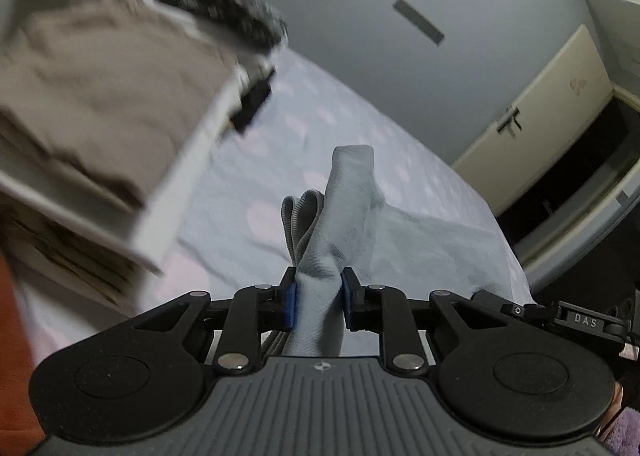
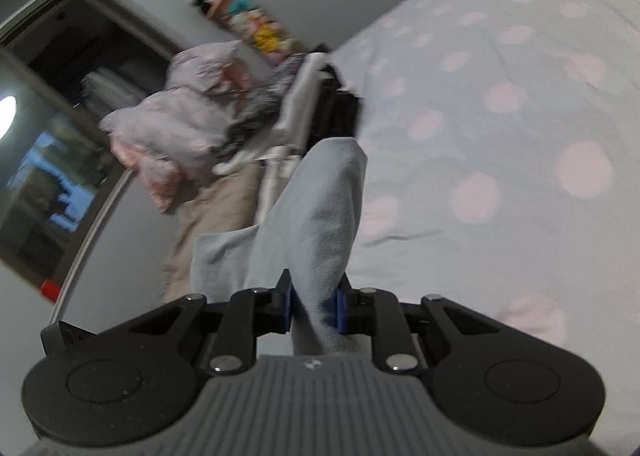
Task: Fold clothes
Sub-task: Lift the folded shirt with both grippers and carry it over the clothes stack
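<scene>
Grey-blue garment [image 1: 352, 216], one piece, was pinched at two places above the spotted bedsheet [image 1: 280, 128]: left gripper [image 1: 319, 302] angled downward with blue pads clamped on a bunched fold, and right gripper [image 2: 312, 306] likewise clamped on cloth. Lettering "DAS" was legible on a black fitting [image 1: 586, 321] at the left view's right edge. Folded beige clothes [image 1: 100, 96] lay stacked nearby.

Garment [image 1: 344, 216]: between both claws, above the bed [image 1: 280, 128].
Folded stack [image 1: 100, 96]: on bed, beside the garment.
</scene>
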Action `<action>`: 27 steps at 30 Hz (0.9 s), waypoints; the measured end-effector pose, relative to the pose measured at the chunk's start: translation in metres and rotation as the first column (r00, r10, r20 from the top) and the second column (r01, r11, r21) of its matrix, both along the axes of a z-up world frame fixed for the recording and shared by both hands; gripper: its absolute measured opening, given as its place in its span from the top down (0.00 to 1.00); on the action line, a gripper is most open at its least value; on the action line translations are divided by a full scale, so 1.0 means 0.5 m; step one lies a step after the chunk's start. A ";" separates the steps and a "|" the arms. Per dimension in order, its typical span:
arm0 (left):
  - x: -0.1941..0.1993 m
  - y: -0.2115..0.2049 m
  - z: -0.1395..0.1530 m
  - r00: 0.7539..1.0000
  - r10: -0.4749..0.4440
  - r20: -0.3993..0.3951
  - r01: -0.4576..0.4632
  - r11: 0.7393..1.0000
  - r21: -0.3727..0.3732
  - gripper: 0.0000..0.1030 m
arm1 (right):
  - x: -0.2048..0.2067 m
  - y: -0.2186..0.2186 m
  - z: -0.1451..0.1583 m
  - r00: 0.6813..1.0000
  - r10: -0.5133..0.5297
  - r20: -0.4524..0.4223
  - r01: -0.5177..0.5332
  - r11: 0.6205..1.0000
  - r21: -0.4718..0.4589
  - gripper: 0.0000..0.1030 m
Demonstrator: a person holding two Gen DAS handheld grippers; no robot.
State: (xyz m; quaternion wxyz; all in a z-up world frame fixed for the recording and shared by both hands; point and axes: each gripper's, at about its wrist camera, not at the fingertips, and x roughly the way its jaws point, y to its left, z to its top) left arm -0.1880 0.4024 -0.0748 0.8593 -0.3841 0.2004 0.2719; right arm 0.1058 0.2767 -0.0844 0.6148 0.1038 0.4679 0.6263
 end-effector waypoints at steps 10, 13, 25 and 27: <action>-0.145 0.038 0.137 0.969 0.242 0.039 -0.245 0.966 0.089 0.76 | -0.107 0.173 0.156 0.963 0.240 0.121 -0.249 0.966 0.073 0.79; -0.173 0.069 0.174 0.955 0.294 0.031 -0.296 0.949 0.109 0.76 | -0.137 0.237 0.182 0.947 0.284 0.148 -0.297 0.952 0.077 0.79; -0.210 0.097 0.145 0.776 0.620 0.120 -0.628 0.777 0.048 0.77 | -0.232 0.530 0.275 0.732 0.553 0.399 -0.586 0.809 -0.046 0.79; -0.198 0.093 0.132 0.734 0.662 0.151 -0.673 0.738 0.039 0.77 | -0.247 0.570 0.288 0.681 0.579 0.449 -0.616 0.784 -0.077 0.79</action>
